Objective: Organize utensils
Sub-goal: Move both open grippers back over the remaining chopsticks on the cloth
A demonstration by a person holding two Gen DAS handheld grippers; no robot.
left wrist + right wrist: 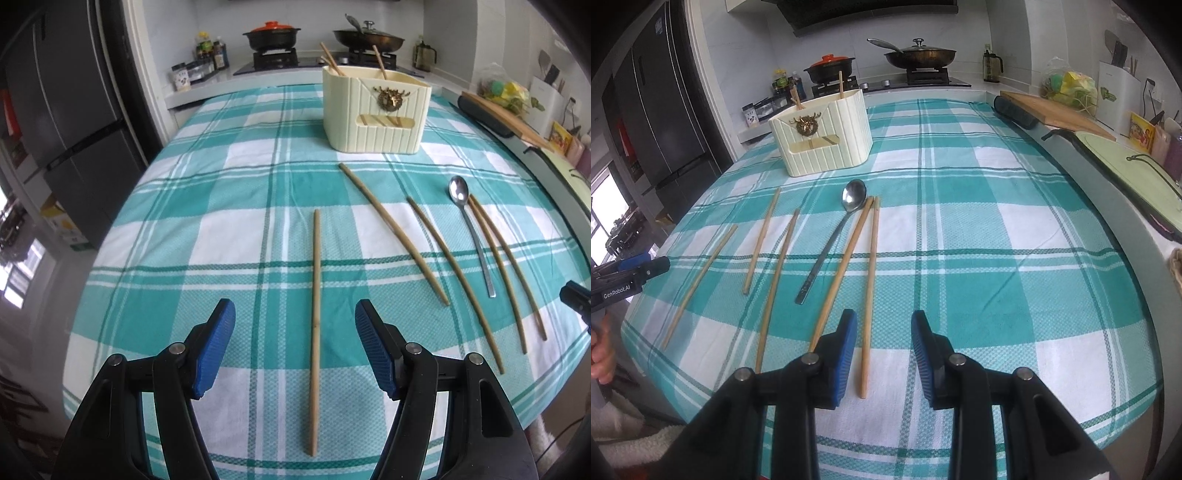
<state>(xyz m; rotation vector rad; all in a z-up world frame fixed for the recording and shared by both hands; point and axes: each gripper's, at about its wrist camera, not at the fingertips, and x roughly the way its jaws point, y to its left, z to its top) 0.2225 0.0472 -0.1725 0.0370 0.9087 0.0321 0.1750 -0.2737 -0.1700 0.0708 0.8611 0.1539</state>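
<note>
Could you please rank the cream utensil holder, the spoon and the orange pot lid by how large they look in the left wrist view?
1. Cream utensil holder
2. Spoon
3. Orange pot lid, though it sits farthest away, so its small look is unsure.

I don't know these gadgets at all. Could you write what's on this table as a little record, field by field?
Surface: table under a teal and white checked cloth
Holder: cream utensil holder at the far side, chopsticks already standing in it
Loose chopsticks: five lying on the cloth
Spoon: one metal spoon beside the rightmost pair
Left gripper: open, one chopstick lying between its fingers, not gripped
Right gripper: open, over the rightmost chopstick, holding nothing
</note>
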